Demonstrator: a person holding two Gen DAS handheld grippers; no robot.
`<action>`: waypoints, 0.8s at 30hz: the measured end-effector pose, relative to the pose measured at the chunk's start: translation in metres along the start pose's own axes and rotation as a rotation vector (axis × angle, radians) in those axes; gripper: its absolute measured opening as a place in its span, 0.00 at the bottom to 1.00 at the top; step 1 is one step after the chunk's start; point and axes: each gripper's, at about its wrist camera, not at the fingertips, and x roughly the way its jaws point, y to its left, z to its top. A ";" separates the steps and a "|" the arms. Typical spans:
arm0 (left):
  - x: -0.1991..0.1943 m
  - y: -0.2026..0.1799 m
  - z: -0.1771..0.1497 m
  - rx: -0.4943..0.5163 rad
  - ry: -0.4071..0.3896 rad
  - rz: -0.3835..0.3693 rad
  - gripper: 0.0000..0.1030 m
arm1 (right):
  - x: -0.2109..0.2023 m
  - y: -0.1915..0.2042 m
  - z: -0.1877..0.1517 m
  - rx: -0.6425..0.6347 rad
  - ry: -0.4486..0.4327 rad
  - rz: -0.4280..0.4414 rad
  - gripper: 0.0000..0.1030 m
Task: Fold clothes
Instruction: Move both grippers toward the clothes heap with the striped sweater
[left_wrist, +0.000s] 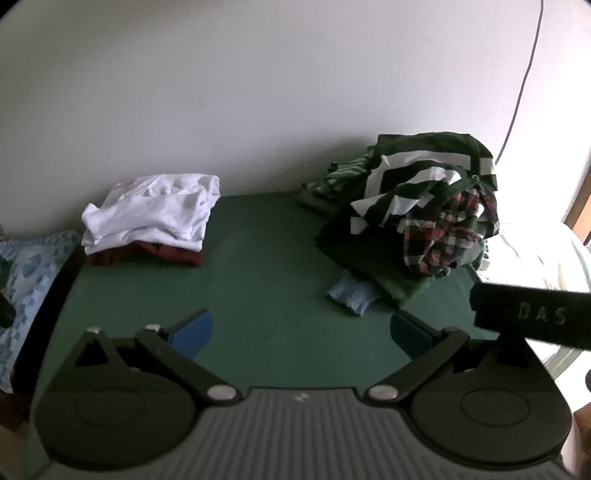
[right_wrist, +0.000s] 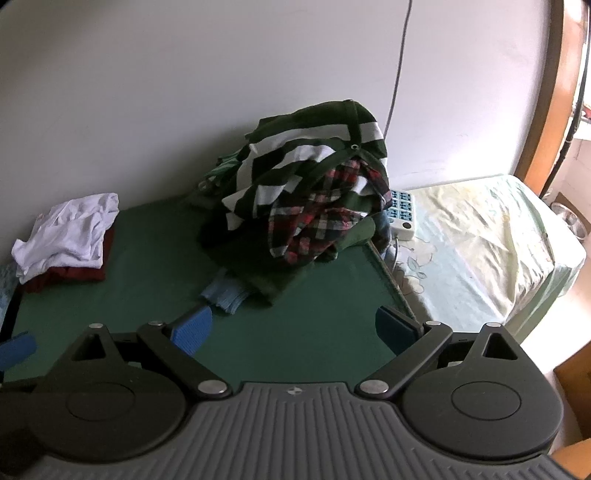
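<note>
Hand-held grippers: left (left_wrist: 301, 334) and right (right_wrist: 293, 330) hovered over the desk (left_wrist: 258, 266), both spread wide, holding nothing.
Folded: white garment (left_wrist: 155, 214) lay stacked on a maroon one (left_wrist: 147, 256), far left.
Left to fold: jumbled heap with striped top (right_wrist: 306, 166) and plaid shirt (right_wrist: 314, 225), far right.
Room: bed (right_wrist: 480, 236) beside, white wall (left_wrist: 258, 92) behind.
</note>
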 end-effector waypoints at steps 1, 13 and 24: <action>0.000 -0.001 0.000 0.007 -0.002 0.007 1.00 | 0.000 -0.001 0.000 0.001 -0.002 -0.003 0.94; 0.004 -0.008 0.002 0.051 0.016 -0.003 1.00 | -0.001 -0.010 -0.001 0.019 -0.030 -0.039 0.94; 0.003 -0.034 0.008 0.089 0.008 -0.019 1.00 | -0.003 -0.031 0.000 0.052 -0.044 -0.059 0.94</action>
